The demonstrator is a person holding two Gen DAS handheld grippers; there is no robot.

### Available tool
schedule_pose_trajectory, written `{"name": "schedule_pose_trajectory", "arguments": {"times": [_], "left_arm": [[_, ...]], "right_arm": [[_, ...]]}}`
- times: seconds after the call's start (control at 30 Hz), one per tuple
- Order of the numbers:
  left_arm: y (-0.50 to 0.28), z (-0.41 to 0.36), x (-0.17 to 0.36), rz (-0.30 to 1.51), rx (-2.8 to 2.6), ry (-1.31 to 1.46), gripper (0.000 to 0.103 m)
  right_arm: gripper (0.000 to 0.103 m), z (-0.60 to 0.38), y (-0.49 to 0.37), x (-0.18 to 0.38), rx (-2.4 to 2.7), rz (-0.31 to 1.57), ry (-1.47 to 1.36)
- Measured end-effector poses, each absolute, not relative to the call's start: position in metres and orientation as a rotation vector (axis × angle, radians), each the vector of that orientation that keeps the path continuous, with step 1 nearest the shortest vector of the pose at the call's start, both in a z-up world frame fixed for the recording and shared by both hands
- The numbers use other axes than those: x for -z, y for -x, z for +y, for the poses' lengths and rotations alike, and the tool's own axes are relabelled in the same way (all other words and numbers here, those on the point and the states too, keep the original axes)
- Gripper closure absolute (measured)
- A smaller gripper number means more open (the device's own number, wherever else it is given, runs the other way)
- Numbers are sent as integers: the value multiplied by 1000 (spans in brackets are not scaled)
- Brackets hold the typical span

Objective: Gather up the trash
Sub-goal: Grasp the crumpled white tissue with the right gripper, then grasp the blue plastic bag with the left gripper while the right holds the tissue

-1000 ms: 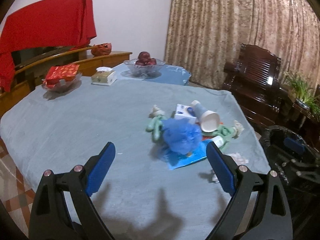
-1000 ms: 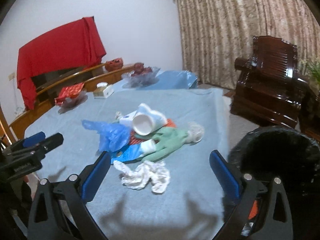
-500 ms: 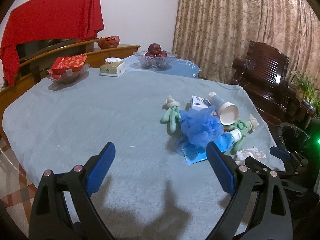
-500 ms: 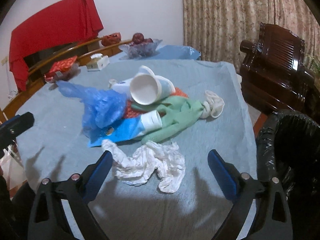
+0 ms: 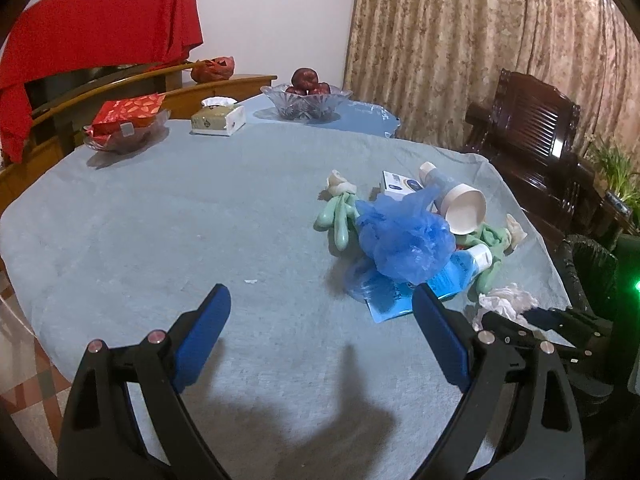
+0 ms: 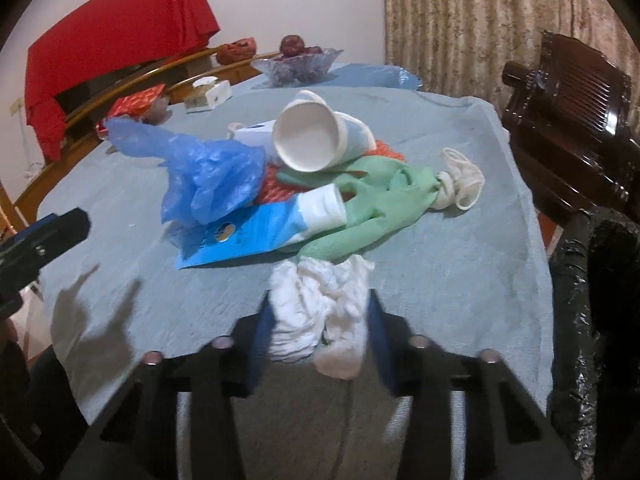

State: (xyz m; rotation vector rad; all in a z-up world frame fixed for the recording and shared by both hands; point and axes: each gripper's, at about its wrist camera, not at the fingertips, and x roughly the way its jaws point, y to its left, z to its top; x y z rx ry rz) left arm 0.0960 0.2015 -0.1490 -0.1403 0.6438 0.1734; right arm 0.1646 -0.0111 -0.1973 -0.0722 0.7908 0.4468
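Note:
A trash heap lies on the grey-blue tablecloth (image 5: 200,220): a blue plastic bag (image 6: 212,176), a white paper cup (image 6: 308,136) on its side, a green glove (image 6: 372,200) and a blue tube (image 6: 260,232). In front of the heap is a crumpled white tissue (image 6: 320,312). My right gripper (image 6: 320,304) is closing its jaws on it, and the blue pads touch both its sides. In the left wrist view the same tissue (image 5: 506,300) shows at the right gripper (image 5: 540,316). My left gripper (image 5: 320,296) hangs open over bare cloth, left of the heap.
A bin lined with a black bag (image 6: 592,300) stands off the table's right edge, beside a dark wooden chair (image 6: 568,92). At the far end sit a glass fruit bowl (image 5: 306,100), a tissue box (image 5: 218,118) and a dish with a red packet (image 5: 126,120).
My right gripper has dropped onto the white tissue and its jaws have gone from wide open to closed around it. The left gripper has sunk a little toward the table.

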Motion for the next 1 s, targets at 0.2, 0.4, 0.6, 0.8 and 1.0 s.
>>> {"name": "schedule_pose_trajectory", "arguments": {"times": [0.2,0.4,0.6,0.8,1.0], "left_arm": [[-102,193,149,648,-156,136,14],[-114,180,147,637,-120,134,14],[-140,163,143,612,-80,129,14],[-168,154,151,627,-65,122,14],[-187,152,166,665,-69,121,14]], "right_arm": [[81,-16,-165,194,-470,792,52],[81,-33,-176,179,-420,755,24],[81,-48,-195,172,-373,741,19],[81,-56,-208,174,-350,747,8],[81,-57,-212,176,-353,745,10]]}}
